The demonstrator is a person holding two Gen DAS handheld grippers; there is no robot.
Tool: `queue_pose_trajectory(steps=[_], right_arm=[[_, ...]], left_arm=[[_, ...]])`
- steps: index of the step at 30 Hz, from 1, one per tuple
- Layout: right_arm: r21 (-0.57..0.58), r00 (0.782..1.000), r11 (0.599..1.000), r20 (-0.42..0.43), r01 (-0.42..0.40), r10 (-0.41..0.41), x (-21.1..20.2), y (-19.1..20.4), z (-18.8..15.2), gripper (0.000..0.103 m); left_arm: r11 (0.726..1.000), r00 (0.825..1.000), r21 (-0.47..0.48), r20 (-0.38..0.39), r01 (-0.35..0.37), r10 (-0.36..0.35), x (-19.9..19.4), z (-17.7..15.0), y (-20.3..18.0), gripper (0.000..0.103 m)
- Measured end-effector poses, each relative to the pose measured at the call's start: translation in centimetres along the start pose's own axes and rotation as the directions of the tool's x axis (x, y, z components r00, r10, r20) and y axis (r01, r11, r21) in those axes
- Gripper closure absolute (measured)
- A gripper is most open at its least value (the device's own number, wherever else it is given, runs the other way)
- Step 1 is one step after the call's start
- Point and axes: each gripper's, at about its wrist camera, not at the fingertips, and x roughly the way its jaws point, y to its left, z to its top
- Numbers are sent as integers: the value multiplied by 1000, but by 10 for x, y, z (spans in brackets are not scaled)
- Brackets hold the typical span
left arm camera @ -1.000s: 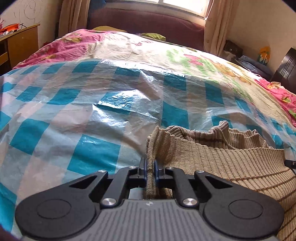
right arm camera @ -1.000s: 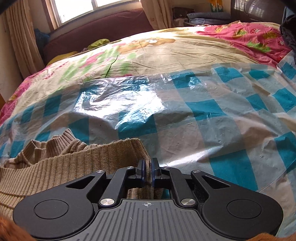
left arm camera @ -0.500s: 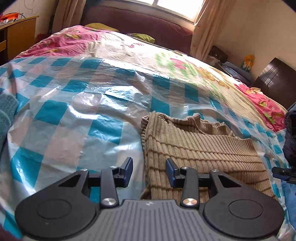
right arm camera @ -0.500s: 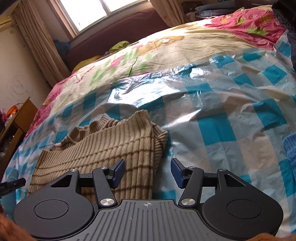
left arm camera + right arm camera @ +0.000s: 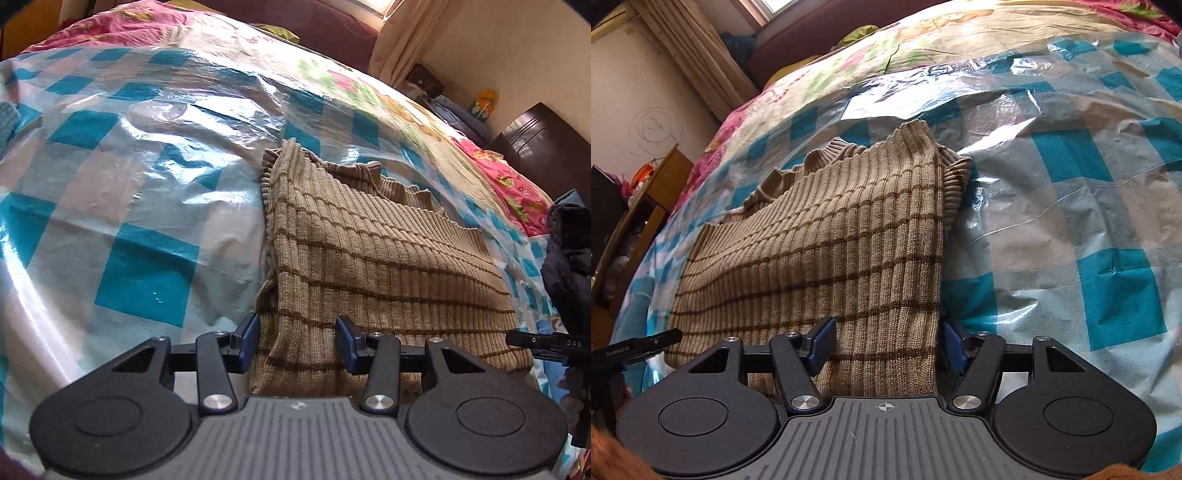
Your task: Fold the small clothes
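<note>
Beige ribbed knitwear, a small striped sweater (image 5: 376, 258), is laid folded on the blue-checked plastic sheet (image 5: 122, 229) covering the bed, its ribbed collar at the far end. One second ago both grippers were clamped on the near corners of the garment; both corners have since been released. The jaws of the left gripper (image 5: 297, 341) are opening, with the left edge of the sweater lying loose between them and not pressed. The jaws of the right gripper (image 5: 886, 347) are likewise opening, with the right edge of the sweater (image 5: 849, 258) between them, unpressed. Both grippers have been drawn back towards the near hem. The fold in hand is judged to be set down. A further fold, or a smoothing of the protruding cuff, is judged to remain.
</note>
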Motion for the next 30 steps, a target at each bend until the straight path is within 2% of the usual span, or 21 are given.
queue_pose_trajectory(steps=[2,3,4,5,6,7,8,10,16,19,22,25,27,30], right_arm=[[10,1000,1000,-12,-5,5,8,-1,2,41],[7,1000,1000,-7,2,-2,12,0,4,45],[5,1000,1000,-6,21,-21,15,2,7,59],[2,999,1000,-14,30,-30,17,4,9,65],[6,999,1000,-33,13,-13,19,4,11,76],[19,999,1000,-50,-4,5,19,3,12,81],[17,998,1000,-60,-9,10,18,4,12,82],[-26,997,1000,-76,-1,-1,14,8,9,85],[-55,990,999,-140,-2,-6,-10,9,-9,87],[-69,983,998,-186,-10,-3,-29,12,-28,87],[-83,972,996,-233,20,-39,-48,11,-56,86],[-110,975,992,-208,60,-82,-60,13,-66,77],[-118,984,989,-141,90,-106,-69,17,-62,76],[-132,991,983,-37,126,-132,-79,22,-50,75]], left_arm=[[1000,1000,10,-24,-4,5,9,1,1,54],[1000,1000,-7,-31,-3,3,13,3,3,54],[999,999,-36,-38,1,-2,16,5,6,55],[999,999,-51,-44,0,-3,17,8,7,62],[999,999,-49,-54,-1,-2,17,10,7,67],[999,997,-47,-70,9,-12,17,11,7,78],[998,995,-52,-94,28,-33,17,11,8,81],[999,992,-32,-122,34,-38,15,8,5,82],[999,983,-3,-180,45,-45,0,-7,-4,83],[997,969,-27,-237,68,-72,-15,-27,-7,83],[998,960,-19,-274,54,-57,-29,-52,-11,83],[999,971,-1,-238,34,-34,-40,-65,-15,83],[1000,985,24,-172,6,-2,-50,-63,-19,83],[999,996,42,-89,-21,24,-63,-52,-20,82]])
